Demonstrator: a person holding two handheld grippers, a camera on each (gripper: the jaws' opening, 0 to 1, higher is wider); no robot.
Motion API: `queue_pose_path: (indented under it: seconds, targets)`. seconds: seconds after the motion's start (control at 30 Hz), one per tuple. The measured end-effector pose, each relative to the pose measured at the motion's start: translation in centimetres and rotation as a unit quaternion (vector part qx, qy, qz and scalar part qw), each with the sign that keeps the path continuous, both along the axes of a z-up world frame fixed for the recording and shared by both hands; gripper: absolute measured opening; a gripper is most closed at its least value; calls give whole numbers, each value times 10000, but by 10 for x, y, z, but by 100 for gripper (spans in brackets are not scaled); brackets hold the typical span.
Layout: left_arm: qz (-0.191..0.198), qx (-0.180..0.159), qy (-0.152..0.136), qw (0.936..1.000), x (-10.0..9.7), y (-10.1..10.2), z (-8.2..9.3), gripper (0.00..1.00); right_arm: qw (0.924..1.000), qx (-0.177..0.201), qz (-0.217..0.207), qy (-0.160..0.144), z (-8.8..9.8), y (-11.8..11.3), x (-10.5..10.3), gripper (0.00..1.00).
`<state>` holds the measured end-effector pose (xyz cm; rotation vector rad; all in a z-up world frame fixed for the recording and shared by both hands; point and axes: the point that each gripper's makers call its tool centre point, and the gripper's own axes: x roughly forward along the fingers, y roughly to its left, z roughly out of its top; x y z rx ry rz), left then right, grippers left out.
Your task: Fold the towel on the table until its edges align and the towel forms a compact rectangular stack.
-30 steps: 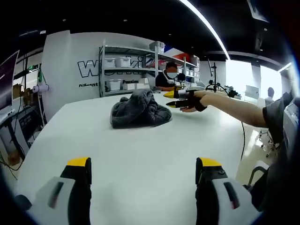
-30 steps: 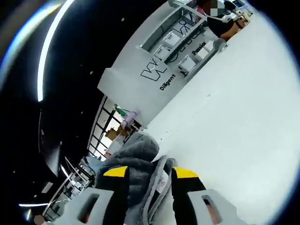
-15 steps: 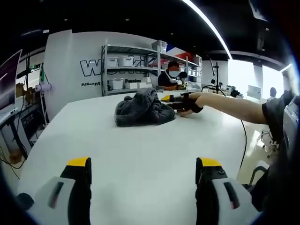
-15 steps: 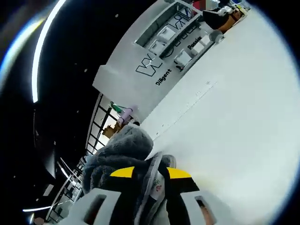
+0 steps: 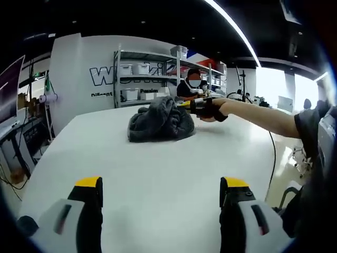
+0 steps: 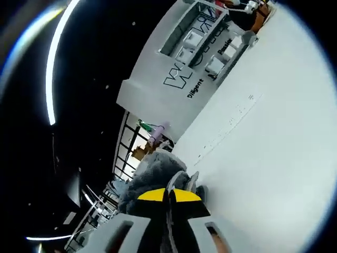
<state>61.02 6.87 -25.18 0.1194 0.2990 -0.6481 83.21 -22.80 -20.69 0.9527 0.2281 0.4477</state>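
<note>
right tool pinches the crumpled towel; left tool gapes wide, holding nothing.

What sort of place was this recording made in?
Probably a robotics lab or workshop: a large white table holding a crumpled grey towel, metal shelving with storage bins against a lettered wall, and a person seated behind.

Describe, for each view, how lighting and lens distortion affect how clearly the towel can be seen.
Left gripper view: evenly lit, the towel is a dark crumpled heap on the bright table, bright windows at the right. Right gripper view: rolled, fisheye-bent, the towel is soft close up between the right gripper jaws.
</note>
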Motion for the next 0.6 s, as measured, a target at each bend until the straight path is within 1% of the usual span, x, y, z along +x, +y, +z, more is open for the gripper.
queue_pose_path:
  seconds: [0.1,0.17,0.27,0.3,0.33,0.37,0.53,0.6]
  targets:
    - [-8,-10,-13,10000,0,-1,1,97,9999,-4,39,-165,18,3,0,3]
    - [8,-20,-18,10000,0,0,1,97,9997,-12,52,-253,27,2,2,3]
    - [21,-22,-28,10000,-1,1,2,97,9990,-70,14,-433,49,-4,9,3]
    - [23,-24,-30,10000,-1,2,2,97,9985,-117,1,-542,62,-7,12,3]
    - [33,-24,-33,10000,-1,2,3,97,9980,-155,-6,-612,70,-8,13,3]
    - [38,-24,-35,10000,-1,3,3,97,9977,-175,-16,-658,75,-9,14,3]
    - [48,-27,-29,10000,0,4,3,97,9932,-222,-155,-1132,121,-18,13,3]
    - [32,-25,-25,10000,0,3,2,96,9917,-241,-181,-1252,130,-18,9,3]
